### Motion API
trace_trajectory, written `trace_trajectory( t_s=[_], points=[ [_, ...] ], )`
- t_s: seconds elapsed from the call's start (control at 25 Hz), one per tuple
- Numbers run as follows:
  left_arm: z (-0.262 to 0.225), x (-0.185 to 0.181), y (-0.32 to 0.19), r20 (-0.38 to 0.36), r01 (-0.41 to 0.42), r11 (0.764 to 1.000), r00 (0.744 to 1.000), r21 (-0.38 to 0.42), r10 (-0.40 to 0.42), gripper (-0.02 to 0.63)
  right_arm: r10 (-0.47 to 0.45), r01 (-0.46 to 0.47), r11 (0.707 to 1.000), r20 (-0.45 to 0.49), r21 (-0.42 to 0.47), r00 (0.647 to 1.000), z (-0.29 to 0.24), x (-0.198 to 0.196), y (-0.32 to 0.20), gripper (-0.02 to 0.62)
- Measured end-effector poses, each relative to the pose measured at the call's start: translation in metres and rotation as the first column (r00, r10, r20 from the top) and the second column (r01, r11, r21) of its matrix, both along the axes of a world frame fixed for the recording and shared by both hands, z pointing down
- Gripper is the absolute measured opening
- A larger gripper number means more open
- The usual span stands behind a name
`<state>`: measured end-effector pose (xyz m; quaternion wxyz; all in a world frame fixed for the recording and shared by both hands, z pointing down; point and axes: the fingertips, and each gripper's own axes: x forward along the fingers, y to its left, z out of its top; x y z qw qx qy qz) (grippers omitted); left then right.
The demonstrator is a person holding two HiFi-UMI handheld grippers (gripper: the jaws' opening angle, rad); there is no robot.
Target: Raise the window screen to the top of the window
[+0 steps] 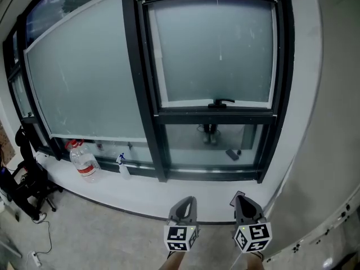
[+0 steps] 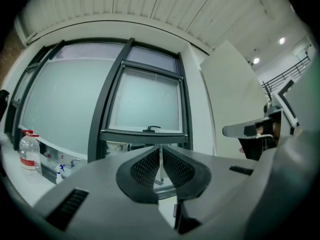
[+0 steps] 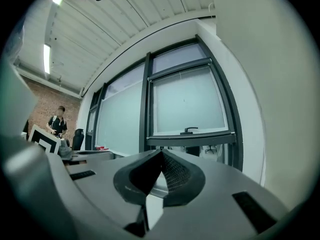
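Window screen (image 1: 216,49): pale sheet in the right-hand black-framed pane. It covers the upper part of the pane; its lower edge lies along the cross bar.
Handle (image 1: 220,102): small black lever, centred at the screen's lower edge.
Lower pane (image 1: 211,142): clear glass below the cross bar, not covered by the screen.
Left gripper (image 1: 188,200): held low in front of the sill, well apart from the window. Fingers closed on each other, with only a thin slit between them and nothing held.
Right gripper (image 1: 239,198): just beside the left one, level with it and below the lower pane. Fingers closed tip to tip, with nothing held.
Open room: free space lies between both grippers and the pane. No object stands on the sill directly under the screen.
Sill (image 1: 169,193): white ledge running along the whole window.
Water bottle (image 1: 84,162): upright on the sill, left of the screened pane.
Spray bottle (image 1: 122,165): near the water bottle, at the foot of the frame.
Right edge: plain white wall (image 1: 332,122) beside the frame.
Left pane (image 1: 84,77): large frosted pane.
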<state>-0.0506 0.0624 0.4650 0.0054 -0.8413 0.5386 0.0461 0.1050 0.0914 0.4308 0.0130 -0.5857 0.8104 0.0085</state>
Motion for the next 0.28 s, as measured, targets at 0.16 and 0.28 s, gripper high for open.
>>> trace_trajectory(
  t_s=[0.16,0.28],
  points=[
    [0.012,0.004,0.005,0.02,-0.026,0.999,0.999,-0.02,0.026,0.023,-0.01,0.01,1.0,-0.018,0.007,1.0,0.0,-0.008,0.002,0.005],
    [0.017,0.007,0.007,0.027,-0.039,0.999,0.999,-0.025,0.04,0.023,-0.016,0.016,1.0,-0.034,0.009,0.999,0.003,-0.01,0.003,0.005]
  ],
)
